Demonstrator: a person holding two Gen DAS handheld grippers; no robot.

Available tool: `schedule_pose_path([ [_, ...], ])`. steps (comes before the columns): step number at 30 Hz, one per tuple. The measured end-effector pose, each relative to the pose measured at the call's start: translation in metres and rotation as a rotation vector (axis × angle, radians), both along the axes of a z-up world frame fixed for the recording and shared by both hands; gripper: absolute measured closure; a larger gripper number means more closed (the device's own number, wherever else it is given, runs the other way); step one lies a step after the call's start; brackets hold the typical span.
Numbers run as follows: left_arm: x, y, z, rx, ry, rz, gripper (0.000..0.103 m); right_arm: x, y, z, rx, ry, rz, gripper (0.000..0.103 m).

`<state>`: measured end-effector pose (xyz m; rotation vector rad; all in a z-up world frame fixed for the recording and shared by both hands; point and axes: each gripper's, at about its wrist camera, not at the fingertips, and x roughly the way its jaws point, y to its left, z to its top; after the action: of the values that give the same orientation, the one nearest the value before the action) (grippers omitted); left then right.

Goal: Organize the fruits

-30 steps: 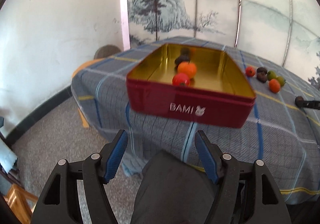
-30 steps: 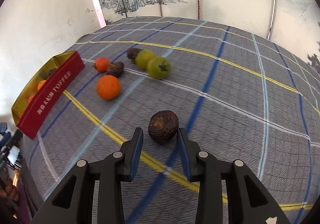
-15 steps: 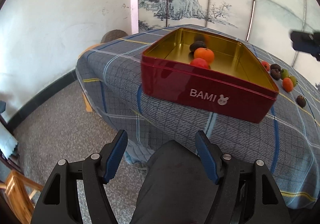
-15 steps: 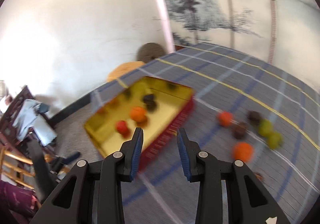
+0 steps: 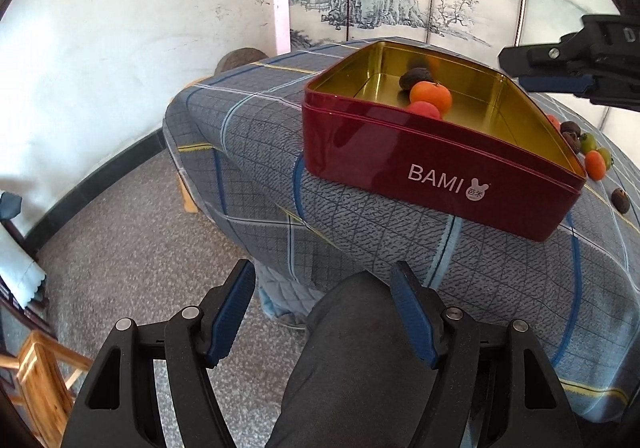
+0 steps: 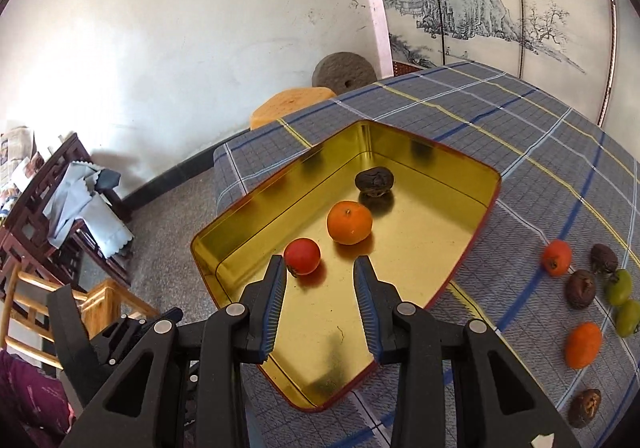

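A red tin (image 5: pixel 432 163) with a gold inside (image 6: pixel 400 248) sits at the table's left end. It holds an orange (image 6: pixel 349 222), a red fruit (image 6: pixel 302 256) and a dark walnut (image 6: pixel 374 181). My right gripper (image 6: pixel 320 272) is open and empty, hovering above the tin; it also shows in the left wrist view (image 5: pixel 576 67). My left gripper (image 5: pixel 324 284) is open and empty, low in front of the table over a person's knee (image 5: pixel 360 348). Several loose fruits lie right of the tin: oranges (image 6: pixel 583 344), walnuts (image 6: pixel 580 288), green ones (image 6: pixel 618 286).
The table wears a grey plaid cloth (image 5: pixel 248 151) that hangs over its edge. A wooden chair (image 6: pixel 48 207) with cloths stands at the left on the floor. A stool (image 6: pixel 292 105) and a stone wheel (image 6: pixel 344 71) stand behind the table by the wall.
My right gripper left the walnut on the cloth and swung left over the tin, opening wider. My left gripper has drifted a little nearer the tin.
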<state>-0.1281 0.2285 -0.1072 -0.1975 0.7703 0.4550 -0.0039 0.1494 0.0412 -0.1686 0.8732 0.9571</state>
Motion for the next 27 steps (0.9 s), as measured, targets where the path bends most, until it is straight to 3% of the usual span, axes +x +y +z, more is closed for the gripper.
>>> schedule_pose_path([
  [6, 0.0, -0.002, 0.001, 0.022, -0.003, -0.002, 0.033, 0.0, 0.008, -0.009, -0.024, 0.0, 0.002, 0.07],
  [9, 0.0, -0.001, 0.001, 0.023, -0.002, 0.002, 0.033, -0.007, -0.008, -0.001, -0.022, -0.049, -0.059, 0.07],
  [12, 0.0, 0.0, 0.0, 0.016, 0.002, 0.004, 0.033, -0.011, -0.056, 0.007, -0.04, -0.128, -0.202, 0.066],
  [14, 0.0, 0.001, 0.0, 0.009, 0.003, 0.008, 0.033, -0.009, -0.101, 0.009, -0.067, -0.16, -0.295, 0.054],
  [18, 0.002, 0.0, 0.0, 0.015, 0.007, 0.004, 0.033, 0.005, -0.17, -0.006, -0.189, -0.133, -0.399, 0.047],
  [22, 0.004, -0.007, 0.001, 0.055, 0.016, -0.011, 0.032, 0.018, -0.193, -0.029, -0.232, -0.087, -0.429, 0.047],
  [24, 0.004, -0.009, 0.001, 0.066, 0.019, -0.014, 0.031, 0.025, -0.193, -0.042, -0.237, -0.052, -0.42, 0.052],
  [27, 0.005, -0.007, -0.001, 0.062, 0.025, -0.016, 0.031, 0.034, -0.192, -0.057, -0.269, -0.031, -0.42, 0.072],
])
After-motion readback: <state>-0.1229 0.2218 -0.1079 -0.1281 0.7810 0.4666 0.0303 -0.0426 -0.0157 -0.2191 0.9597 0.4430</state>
